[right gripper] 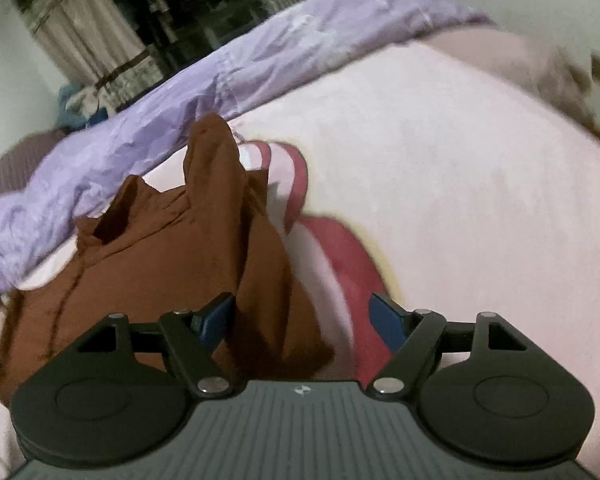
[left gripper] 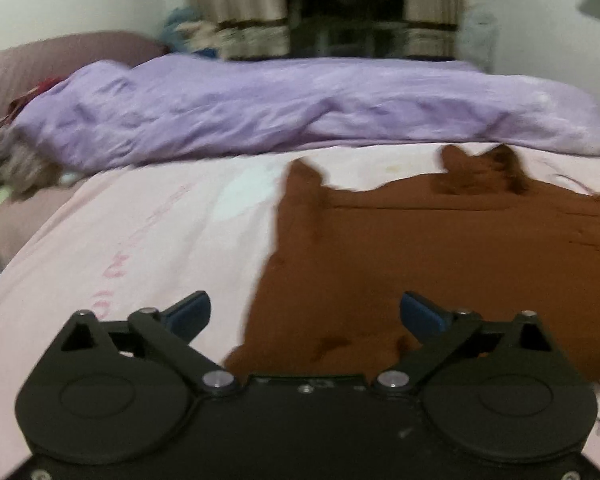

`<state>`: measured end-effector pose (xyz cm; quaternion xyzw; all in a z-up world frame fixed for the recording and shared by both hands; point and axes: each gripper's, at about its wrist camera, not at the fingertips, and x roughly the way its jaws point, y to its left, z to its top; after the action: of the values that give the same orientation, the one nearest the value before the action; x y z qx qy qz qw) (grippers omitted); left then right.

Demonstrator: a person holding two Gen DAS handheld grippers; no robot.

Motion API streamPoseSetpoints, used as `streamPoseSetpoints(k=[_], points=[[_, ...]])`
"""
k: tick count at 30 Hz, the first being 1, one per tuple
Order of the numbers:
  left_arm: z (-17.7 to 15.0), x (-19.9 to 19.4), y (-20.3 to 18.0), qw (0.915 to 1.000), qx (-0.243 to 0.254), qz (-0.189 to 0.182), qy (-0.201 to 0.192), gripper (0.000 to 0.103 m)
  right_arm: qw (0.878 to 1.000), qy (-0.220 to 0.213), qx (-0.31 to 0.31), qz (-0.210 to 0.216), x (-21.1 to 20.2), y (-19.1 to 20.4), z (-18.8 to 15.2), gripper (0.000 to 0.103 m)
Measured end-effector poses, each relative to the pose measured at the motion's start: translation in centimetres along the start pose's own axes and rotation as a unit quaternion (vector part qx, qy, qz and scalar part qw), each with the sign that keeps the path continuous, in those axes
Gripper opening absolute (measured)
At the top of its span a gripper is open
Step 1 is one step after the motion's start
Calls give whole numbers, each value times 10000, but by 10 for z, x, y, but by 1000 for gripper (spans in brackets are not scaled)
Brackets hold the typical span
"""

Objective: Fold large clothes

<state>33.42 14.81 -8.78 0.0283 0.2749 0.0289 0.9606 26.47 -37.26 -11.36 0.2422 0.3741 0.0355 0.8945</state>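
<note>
Brown garment is lying flat on the pink bedsheet. Left gripper and right gripper are both hovering over it, jaws spread wide, gripping nothing.

Colours on the bed
Garment: plain rust-brown. Bed sheet: pale pink, with red print. Quilt: lilac, upper frame. Curtains: beige with a dark band. Pads: blue.

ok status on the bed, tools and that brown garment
Left tool open, right tool open, nothing gripped. Brown garment lying released on pink sheet. Purple duvet bunched behind it, not in the way.
</note>
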Motion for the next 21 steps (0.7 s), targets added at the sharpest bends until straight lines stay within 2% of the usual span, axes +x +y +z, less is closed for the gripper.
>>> streamPoseSetpoints(k=[3,4,7,8,9,10,11,13,14,17,19,21], points=[[-4,2,-16,9994,316,-10,128,103,9992,343,118,159,17,4,-9,89],[-6,5,-19,9991,366,-14,200,103,9996,243,47,134,19,9,-10,93],[-9,11,-23,9984,438,28,352,103,9998,124,25,122,33,20,-8,93],[-9,11,-23,9984,449,55,349,103,9998,71,112,154,36,21,-7,88],[-10,10,-21,9984,439,62,349,103,9998,78,136,151,39,23,-6,76],[-10,10,-20,9984,422,82,356,103,9995,102,130,253,42,25,-4,42],[-10,12,-19,9985,401,114,356,103,9985,68,290,456,41,26,-4,31],[-8,15,-16,9983,397,241,356,103,9978,-297,339,480,27,41,-5,28],[-7,15,-15,9980,401,343,347,103,9965,-541,248,581,18,54,-5,27],[0,17,-11,9961,439,725,251,103,9856,-1362,-531,844,-14,122,-2,26],[3,18,-6,9949,362,908,247,103,9776,-1593,-761,1150,-22,175,-1,25],[4,21,3,9951,182,897,386,103,9694,-1668,-1045,1467,-24,230,0,24]])
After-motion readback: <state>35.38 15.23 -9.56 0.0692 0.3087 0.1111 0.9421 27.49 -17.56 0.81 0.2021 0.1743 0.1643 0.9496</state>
